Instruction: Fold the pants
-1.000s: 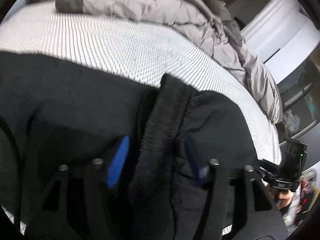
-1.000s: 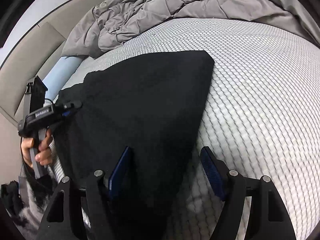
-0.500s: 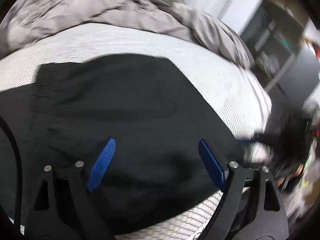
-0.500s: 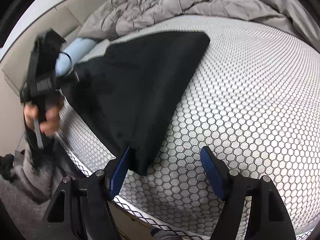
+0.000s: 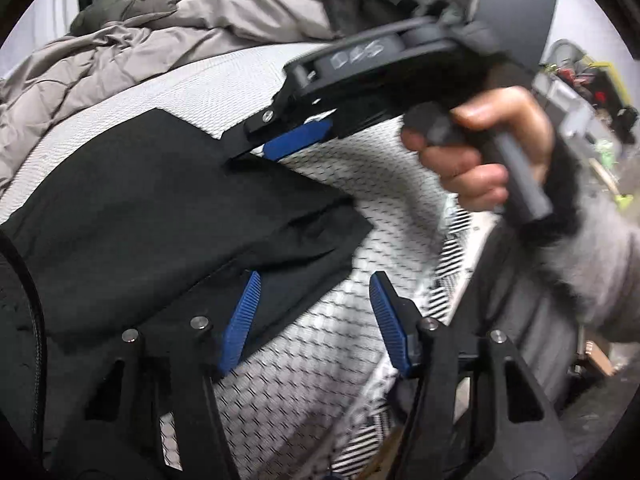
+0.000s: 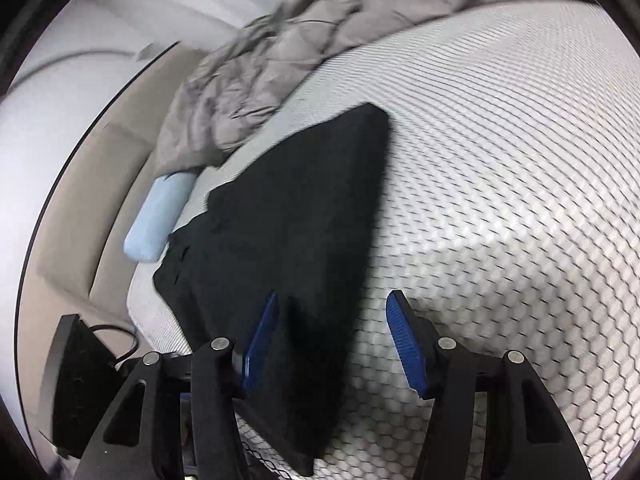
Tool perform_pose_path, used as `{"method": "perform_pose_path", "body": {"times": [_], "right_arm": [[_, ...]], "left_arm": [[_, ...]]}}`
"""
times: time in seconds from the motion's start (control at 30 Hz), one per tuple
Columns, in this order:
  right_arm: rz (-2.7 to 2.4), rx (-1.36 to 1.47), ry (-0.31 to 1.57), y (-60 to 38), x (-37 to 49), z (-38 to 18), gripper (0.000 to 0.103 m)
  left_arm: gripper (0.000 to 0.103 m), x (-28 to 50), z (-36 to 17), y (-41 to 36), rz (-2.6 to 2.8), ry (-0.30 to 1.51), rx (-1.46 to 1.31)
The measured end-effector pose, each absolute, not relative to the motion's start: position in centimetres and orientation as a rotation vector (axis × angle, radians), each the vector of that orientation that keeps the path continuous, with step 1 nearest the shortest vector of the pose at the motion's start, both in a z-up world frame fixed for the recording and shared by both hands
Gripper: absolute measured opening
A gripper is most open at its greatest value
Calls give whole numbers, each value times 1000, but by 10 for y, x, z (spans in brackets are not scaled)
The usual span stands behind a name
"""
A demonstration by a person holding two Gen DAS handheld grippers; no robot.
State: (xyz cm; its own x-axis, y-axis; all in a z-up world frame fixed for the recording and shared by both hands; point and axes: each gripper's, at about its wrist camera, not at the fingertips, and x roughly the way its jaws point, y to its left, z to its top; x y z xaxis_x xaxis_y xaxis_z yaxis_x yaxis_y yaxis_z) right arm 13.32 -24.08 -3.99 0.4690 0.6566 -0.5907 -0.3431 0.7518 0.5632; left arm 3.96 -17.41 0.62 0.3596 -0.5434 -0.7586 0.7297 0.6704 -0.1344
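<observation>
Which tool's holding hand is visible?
The right tool, seen from the left wrist camera with a hand on its grip; the left tool shows only its fingers.

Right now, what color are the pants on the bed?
Black. The pants show best in the right wrist view, lying on the white honeycomb-patterned mattress.

A bed [image 6: 520,152] with a white honeycomb-patterned cover is carrying everything. Black pants [image 6: 304,216] are lying folded flat on it, near its edge. A rumpled grey duvet [image 6: 280,52] is lying heaped at the far side, with a pale blue pillow [image 6: 160,216] resting beside it.
</observation>
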Motion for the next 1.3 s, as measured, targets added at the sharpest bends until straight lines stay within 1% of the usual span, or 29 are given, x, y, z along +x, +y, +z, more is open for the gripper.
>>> {"method": "perform_pose_path", "body": {"times": [0.07, 0.1, 0.13, 0.17, 0.2, 0.23, 0.27, 0.3, 0.33, 0.37, 0.53, 0.6, 0.63, 0.67, 0.7, 0.77, 0.8, 0.83, 0.9, 0.97, 1.0, 1.03, 1.07, 1.1, 1.13, 1.2, 1.23, 1.27, 1.3], "right_arm": [[628, 371, 877, -234, 131, -37, 58], [635, 375, 881, -232, 133, -37, 58], [634, 377, 884, -230, 136, -38, 58], [623, 381, 893, -228, 140, -41, 58], [616, 387, 908, -230, 143, -44, 58], [622, 402, 923, -230, 148, -48, 50], [625, 422, 939, -231, 153, -51, 34], [621, 435, 952, -229, 158, -55, 31], [628, 442, 938, -232, 162, -55, 18], [630, 450, 912, -231, 164, -53, 15], [583, 472, 852, -238, 175, -44, 13], [562, 446, 874, -237, 174, -45, 22], [550, 436, 882, -233, 175, -44, 33], [538, 435, 883, -235, 171, -44, 40], [540, 441, 879, -241, 163, -43, 41], [556, 457, 870, -253, 148, -42, 41], [559, 466, 866, -261, 142, -43, 41], [562, 475, 863, -266, 136, -44, 41], [562, 498, 871, -274, 126, -46, 41], [559, 518, 880, -278, 121, -48, 41], [565, 531, 883, -281, 119, -49, 41], [579, 548, 886, -281, 120, -50, 41], [596, 563, 892, -280, 121, -50, 41], [610, 576, 897, -278, 122, -51, 41], [624, 589, 905, -274, 125, -51, 41], [651, 596, 940, -264, 130, -54, 41], [658, 579, 951, -260, 132, -56, 26], [667, 567, 956, -256, 132, -57, 14], [661, 545, 948, -252, 133, -56, 13]], "left_arm": [[55, 45, 2, -181, -819, 867, 204], [52, 46, 1, -185, -804, 852, 191], [39, 46, -1, -188, -798, 838, 188], [30, 44, -1, -193, -796, 821, 191], [12, 40, 0, -196, -816, 814, 188], [3, 38, -1, -194, -833, 809, 182], [1, 36, -2, -191, -831, 800, 184], [0, 31, 1, -191, -842, 791, 192], [0, 29, 0, -185, -863, 794, 195], [0, 27, 1, -183, -886, 804, 194], [0, 31, -3, -172, -951, 864, 200], [0, 32, 0, -167, -951, 858, 171], [0, 33, 3, -166, -955, 838, 158], [0, 31, 10, -165, -954, 810, 143], [2, 30, 15, -166, -952, 787, 129], [25, 27, 21, -170, -927, 760, 122], [44, 26, 23, -171, -914, 751, 123], [55, 23, 24, -174, -896, 734, 123], [56, 18, 25, -183, -882, 719, 145], [56, 16, 22, -195, -826, 695, 211], [49, 16, 20, -200, -794, 686, 235], [31, 15, 16, -204, -768, 682, 253], [21, 15, 14, -207, -746, 677, 262], [5, 13, 13, -208, -742, 669, 261], [0, 14, 12, -210, -743, 657, 266], [0, 7, 11, -210, -751, 625, 305], [0, 3, 12, -210, -759, 619, 323], [0, 0, 11, -208, -772, 620, 339], [0, -1, 11, -207, -782, 623, 347]]}}
